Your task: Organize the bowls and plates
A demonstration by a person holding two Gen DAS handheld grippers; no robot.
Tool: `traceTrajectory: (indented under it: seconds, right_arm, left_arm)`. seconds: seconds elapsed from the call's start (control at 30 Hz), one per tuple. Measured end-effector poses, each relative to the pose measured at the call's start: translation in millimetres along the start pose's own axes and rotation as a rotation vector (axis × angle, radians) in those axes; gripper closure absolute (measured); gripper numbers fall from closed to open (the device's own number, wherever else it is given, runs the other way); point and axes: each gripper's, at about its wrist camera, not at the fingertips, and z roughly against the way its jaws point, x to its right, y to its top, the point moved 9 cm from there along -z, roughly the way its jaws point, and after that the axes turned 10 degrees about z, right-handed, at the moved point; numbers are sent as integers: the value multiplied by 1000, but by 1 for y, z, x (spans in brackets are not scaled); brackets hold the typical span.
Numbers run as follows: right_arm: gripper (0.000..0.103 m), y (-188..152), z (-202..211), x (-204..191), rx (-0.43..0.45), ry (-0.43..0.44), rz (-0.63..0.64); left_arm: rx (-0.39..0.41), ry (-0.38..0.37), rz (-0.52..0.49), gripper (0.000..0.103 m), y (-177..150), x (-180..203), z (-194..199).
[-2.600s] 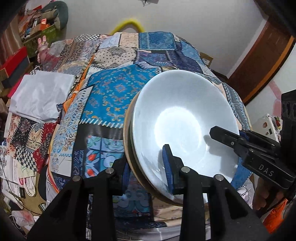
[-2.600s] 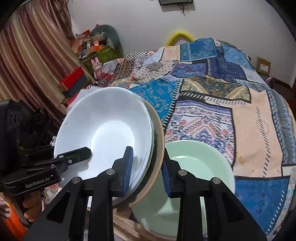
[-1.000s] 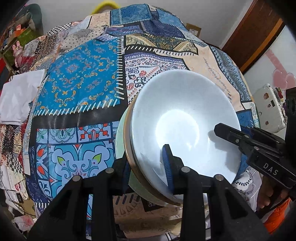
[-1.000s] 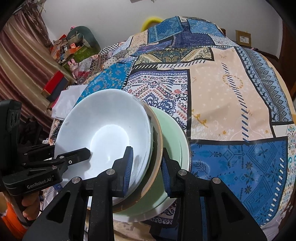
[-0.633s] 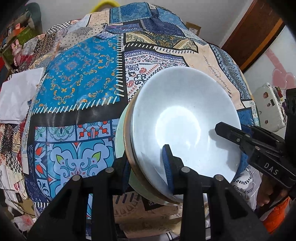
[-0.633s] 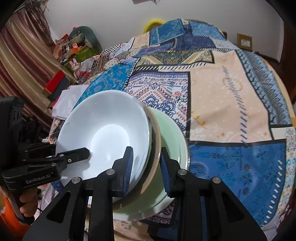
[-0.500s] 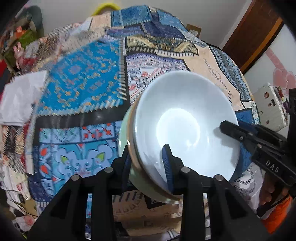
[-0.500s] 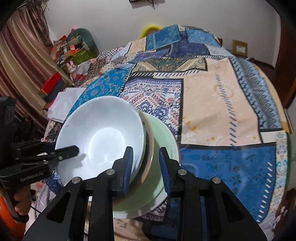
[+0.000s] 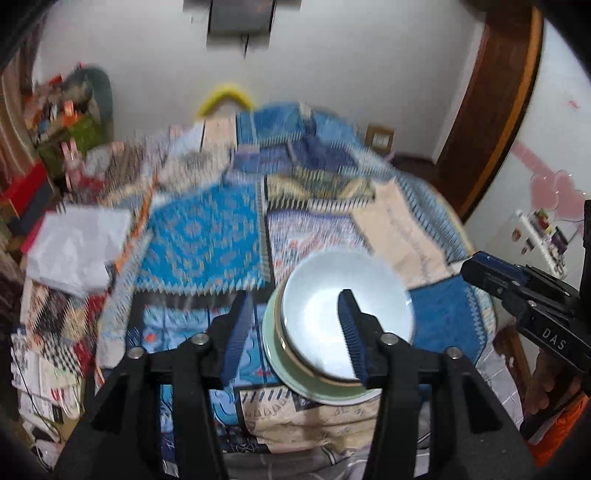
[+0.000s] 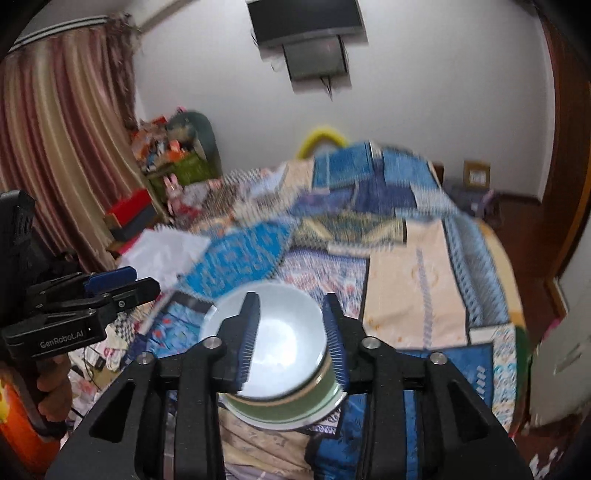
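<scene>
A white bowl (image 9: 325,295) sits on top of a stack with a tan-rimmed dish and a pale green plate (image 9: 280,365) on the patchwork bedspread (image 9: 199,243). The stack also shows in the right wrist view, with the white bowl (image 10: 280,332) above the green plate (image 10: 284,406). My left gripper (image 9: 291,332) is open and empty, raised above the stack's near side. My right gripper (image 10: 291,339) is open and empty, also raised above the stack. Each gripper shows at the edge of the other's view.
A white folded cloth (image 9: 74,247) lies at the bed's left side. Clutter, boxes and a curtain (image 10: 55,166) stand on the left. A wooden door frame (image 9: 491,122) is on the right. A wall-mounted TV (image 10: 306,22) hangs above the bed's far end.
Both grippers have opened, let go of the stacked bowls onto the green plate, and pulled back and up. The stack now rests on the bed by itself.
</scene>
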Motion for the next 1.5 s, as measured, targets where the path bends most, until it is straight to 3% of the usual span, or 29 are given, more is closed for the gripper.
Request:
traceTrajectory:
  seconds: [0.23, 0.53, 0.63, 0.77, 0.93, 1.5]
  right_arm:
    - [45, 24, 43, -17, 141, -23, 43]
    - [24, 42, 75, -29, 264, -55, 74]
    - [19, 44, 79, -29, 291, -67, 76]
    - [15, 46, 81, -31, 312, -79, 80]
    - [0, 45, 91, -32, 352, -107, 85]
    - [0, 42, 95, -27, 365, -124, 60]
  left_arm:
    - [208, -54, -39, 38, 21, 25, 69]
    - [373, -72, -56, 29, 26, 38, 124]
    - [412, -83, -53, 15, 26, 39, 137]
    - [480, -64, -72, 7, 26, 42, 152]
    - [518, -61, -80, 2, 26, 45, 160]
    - [535, -73, -91, 0, 23, 49, 160]
